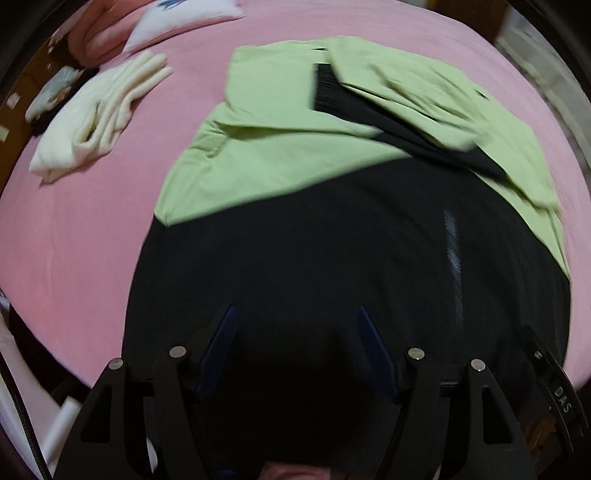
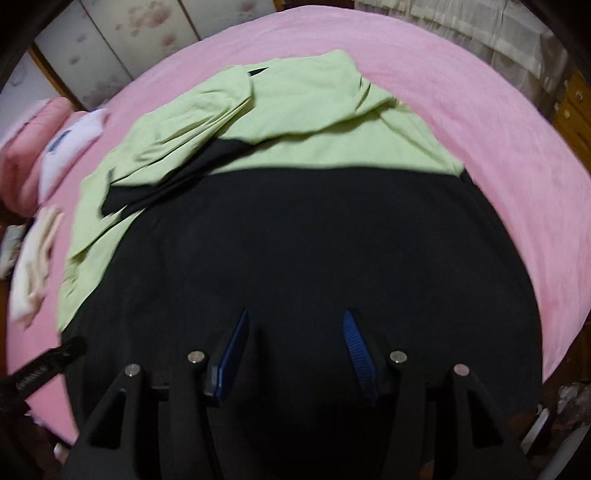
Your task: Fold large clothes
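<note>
Both tools, left tool (image 1: 295, 314) and right tool (image 2: 293, 319), parted, empty above jacket (image 1: 332, 240) (green-black); loose sleeve (image 1: 406, 136) atop jacket risks slipping, spoiling fold.

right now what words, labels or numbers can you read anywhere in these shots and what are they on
"DAS": white letters on a black curved part at the lower right edge of the left wrist view; the text may run on out of sight.
Blue print on the white pillow: too blurred and cut off to read.
Pale markings on the black strap at the lower left of the right wrist view: too blurred to read.
Nothing else readable.
</note>
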